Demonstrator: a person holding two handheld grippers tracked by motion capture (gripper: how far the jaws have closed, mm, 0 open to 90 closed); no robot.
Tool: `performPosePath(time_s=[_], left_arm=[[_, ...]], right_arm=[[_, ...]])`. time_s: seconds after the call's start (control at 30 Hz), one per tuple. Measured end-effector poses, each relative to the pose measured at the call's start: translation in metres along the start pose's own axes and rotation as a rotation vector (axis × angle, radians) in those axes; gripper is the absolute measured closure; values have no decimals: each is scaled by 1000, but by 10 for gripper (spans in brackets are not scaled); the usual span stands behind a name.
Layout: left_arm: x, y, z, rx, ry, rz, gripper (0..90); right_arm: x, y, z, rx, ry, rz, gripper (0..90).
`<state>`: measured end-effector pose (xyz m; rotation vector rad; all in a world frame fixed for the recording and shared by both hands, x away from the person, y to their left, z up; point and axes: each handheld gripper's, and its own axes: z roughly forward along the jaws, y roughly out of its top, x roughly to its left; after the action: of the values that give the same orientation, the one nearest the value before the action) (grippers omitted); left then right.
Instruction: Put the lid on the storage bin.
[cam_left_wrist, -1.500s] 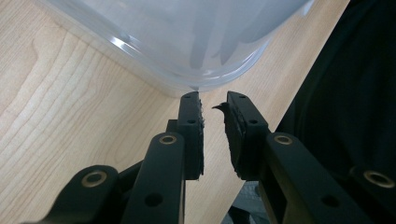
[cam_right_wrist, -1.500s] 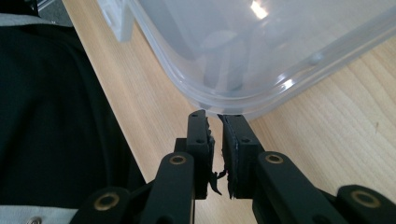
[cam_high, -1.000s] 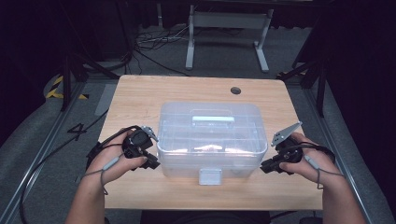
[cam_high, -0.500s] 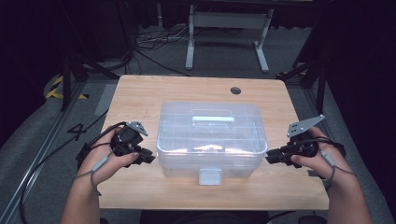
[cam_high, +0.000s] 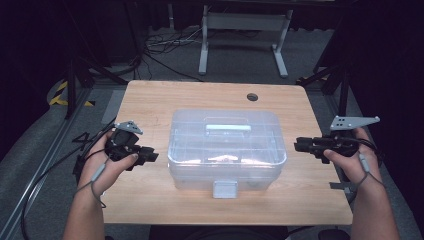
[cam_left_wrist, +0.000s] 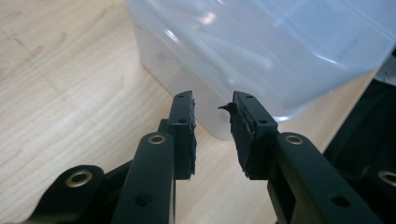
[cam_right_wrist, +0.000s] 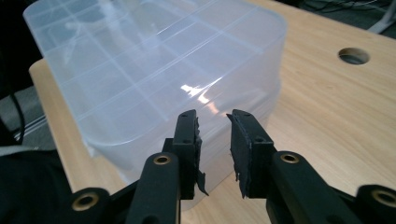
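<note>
Translucent plastic made up the lidded storage box (cam_high: 227, 150) that sat in the middle of the wooden tabletop (cam_high: 150, 100), its lid down, a pale handle on top and a small latch at the near edge. Through the lid, in the right gripper view, a grid of compartments showed faintly; what lay inside them I could not tell.

At the box's left end the left hand-held gripper (cam_high: 150, 156) pointed toward the side wall, close by but not touching it. Its jaws had just been opening and stood a little apart with nothing between them; in its own view the left hand-held gripper (cam_left_wrist: 212, 112) looked past worn black pads at the box's rounded lower corner.

On the other side the right hand-held gripper (cam_high: 299, 145) was held level, aimed at the box's right end, with a clear gap of bare wood between. Its jaws had likewise just been opening, empty, and the right hand-held gripper (cam_right_wrist: 214, 126) faced the box's lid and side. A round cable hole (cam_high: 252, 96) lay behind the box.
</note>
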<state>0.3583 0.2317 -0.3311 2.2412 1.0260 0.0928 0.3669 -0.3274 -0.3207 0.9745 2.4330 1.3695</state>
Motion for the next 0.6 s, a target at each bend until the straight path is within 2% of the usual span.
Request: performPosePath(time_s=[0.13, 0.2, 0.27, 0.33, 0.43, 0.47, 0.6], left_arm=[[12, -3, 3, -48, 31, -28, 663], [20, -5, 6, -113, 54, -32, 570], [25, -6, 8, -111, 62, -54, 581], [29, -8, 13, -123, 78, -63, 575], [32, -8, 17, -138, 90, -63, 542], [36, -8, 22, -157, 118, -56, 526], [40, -9, 32, -145, 129, -44, 474]], right_arm=[[-10, -3, -3, -62, -76, 27, 707], [-16, -6, -3, -69, -99, 46, 693], [-21, -8, -1, -89, -118, 52, 677], [-27, -11, 1, -80, -134, 65, 660], [-34, -15, 6, -84, -154, 68, 647], [-37, -17, 8, -77, -158, 71, 635], [-46, -22, 16, -72, -168, 55, 605]])
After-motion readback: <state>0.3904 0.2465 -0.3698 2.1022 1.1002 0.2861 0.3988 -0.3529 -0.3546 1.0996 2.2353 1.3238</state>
